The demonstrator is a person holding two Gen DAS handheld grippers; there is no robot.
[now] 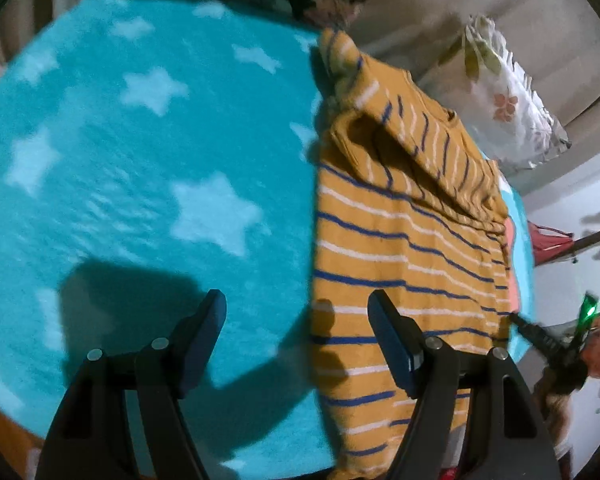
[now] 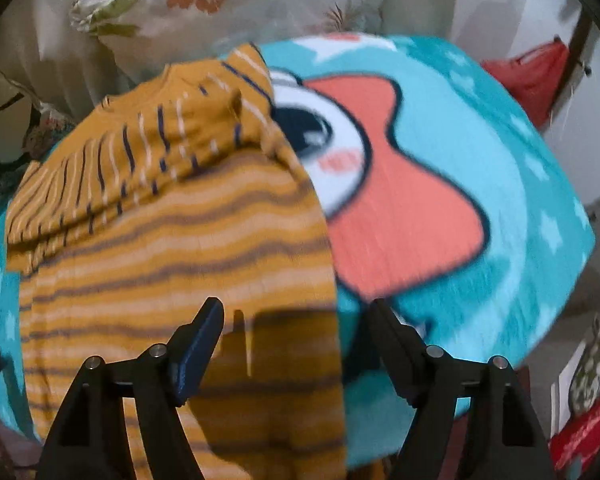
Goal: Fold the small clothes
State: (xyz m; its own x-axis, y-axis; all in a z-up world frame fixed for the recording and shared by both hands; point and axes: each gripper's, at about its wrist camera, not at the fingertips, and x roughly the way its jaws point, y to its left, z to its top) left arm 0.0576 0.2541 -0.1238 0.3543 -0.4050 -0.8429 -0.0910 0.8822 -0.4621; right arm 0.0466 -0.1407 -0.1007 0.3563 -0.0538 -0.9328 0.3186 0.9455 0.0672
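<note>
A small mustard-yellow shirt with blue and white stripes (image 1: 400, 240) lies on a turquoise star-patterned blanket (image 1: 140, 140). Its sleeves are folded in across the upper part. My left gripper (image 1: 296, 312) is open and empty, hovering over the shirt's left edge, one finger over the blanket and one over the shirt. In the right wrist view the shirt (image 2: 172, 240) fills the left half. My right gripper (image 2: 294, 320) is open and empty above the shirt's right edge, near its lower part. The right gripper also shows in the left wrist view (image 1: 540, 340) at the shirt's far side.
The blanket (image 2: 500, 184) carries a cartoon print with a coral bow (image 2: 400, 200). A floral pillow (image 1: 512, 104) lies beyond the shirt's collar, also in the right wrist view (image 2: 204, 0). A red object (image 2: 536, 76) sits off the bed at right.
</note>
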